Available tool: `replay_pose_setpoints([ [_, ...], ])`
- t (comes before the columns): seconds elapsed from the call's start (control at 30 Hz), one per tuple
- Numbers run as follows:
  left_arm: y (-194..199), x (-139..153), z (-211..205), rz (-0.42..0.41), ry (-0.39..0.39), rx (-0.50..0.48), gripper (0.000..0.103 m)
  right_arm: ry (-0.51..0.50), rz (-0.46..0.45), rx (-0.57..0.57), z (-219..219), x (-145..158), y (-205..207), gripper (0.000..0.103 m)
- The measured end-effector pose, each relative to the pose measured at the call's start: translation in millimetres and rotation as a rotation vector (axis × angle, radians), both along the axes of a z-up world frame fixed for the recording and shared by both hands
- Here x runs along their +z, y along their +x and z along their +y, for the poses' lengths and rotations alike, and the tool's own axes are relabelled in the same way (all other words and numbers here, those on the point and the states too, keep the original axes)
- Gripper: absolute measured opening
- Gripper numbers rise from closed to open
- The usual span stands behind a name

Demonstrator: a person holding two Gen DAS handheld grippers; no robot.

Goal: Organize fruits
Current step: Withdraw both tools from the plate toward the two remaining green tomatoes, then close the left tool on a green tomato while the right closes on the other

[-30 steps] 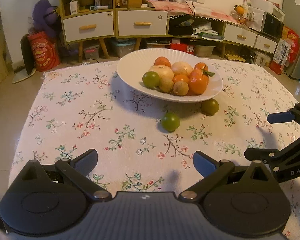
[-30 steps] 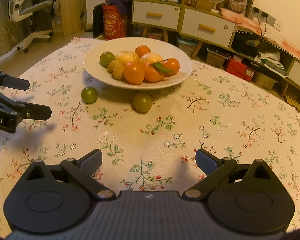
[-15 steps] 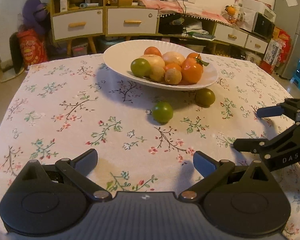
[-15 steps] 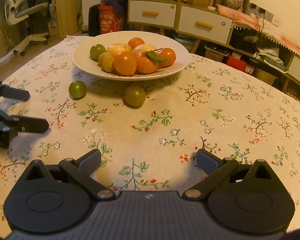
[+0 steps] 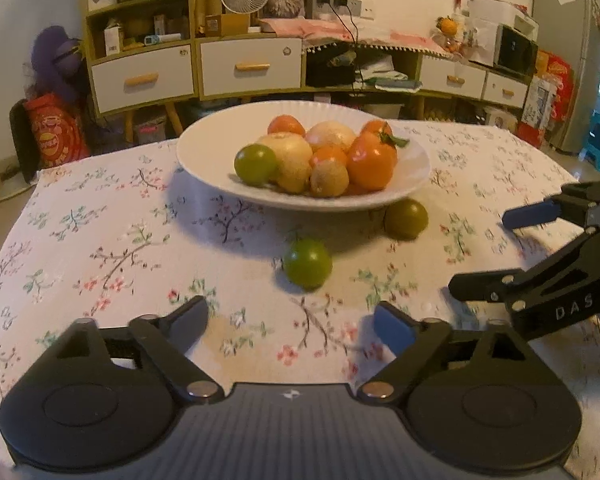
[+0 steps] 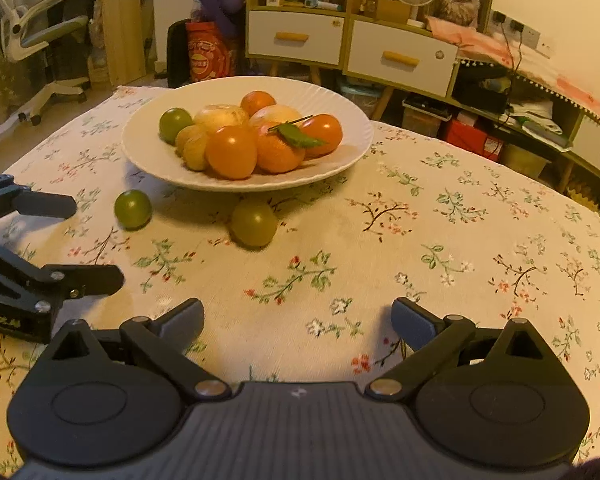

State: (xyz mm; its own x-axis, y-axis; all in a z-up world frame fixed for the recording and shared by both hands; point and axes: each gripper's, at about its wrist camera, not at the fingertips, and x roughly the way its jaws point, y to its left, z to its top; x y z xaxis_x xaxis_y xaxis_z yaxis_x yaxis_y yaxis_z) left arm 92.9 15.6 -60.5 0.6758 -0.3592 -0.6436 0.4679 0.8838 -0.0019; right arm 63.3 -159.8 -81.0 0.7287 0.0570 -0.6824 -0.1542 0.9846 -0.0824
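Your left tongs (image 5: 290, 322) hover over the desk (image 5: 100, 240) with nothing between them, their jaws apart though they have just been closing; your right tongs (image 6: 298, 316) are wide apart and empty. The green fruit (image 5: 307, 263) lies just ahead of the left tongs; the olive fruit (image 5: 406, 218) sits by the plate (image 5: 204, 160) of fruit.

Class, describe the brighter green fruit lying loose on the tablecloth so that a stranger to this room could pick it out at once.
Start at the white plate piled with fruit on the floral tablecloth. Two green fruits lie on the cloth just in front of it, off the plate. The brighter green fruit sits clear of the rim, nearer the grippers; its duller olive neighbour is tucked against the plate's edge.
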Motion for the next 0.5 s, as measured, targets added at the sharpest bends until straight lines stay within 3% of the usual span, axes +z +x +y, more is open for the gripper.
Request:
replay_pose_setpoints([
  [0.27, 8.1, 3.7, -7.0, -0.005, -0.025, 0.02, 0.044, 0.001, 0.0, -0.005, -1.8, 0.9, 5.8, 0.099],
  [0.5, 7.8, 4.7, -10.1, 0.005, -0.035, 0.012, 0.032, 0.003, -0.001, -0.003, -2.0, 2.8, 7.3, 0.099],
])
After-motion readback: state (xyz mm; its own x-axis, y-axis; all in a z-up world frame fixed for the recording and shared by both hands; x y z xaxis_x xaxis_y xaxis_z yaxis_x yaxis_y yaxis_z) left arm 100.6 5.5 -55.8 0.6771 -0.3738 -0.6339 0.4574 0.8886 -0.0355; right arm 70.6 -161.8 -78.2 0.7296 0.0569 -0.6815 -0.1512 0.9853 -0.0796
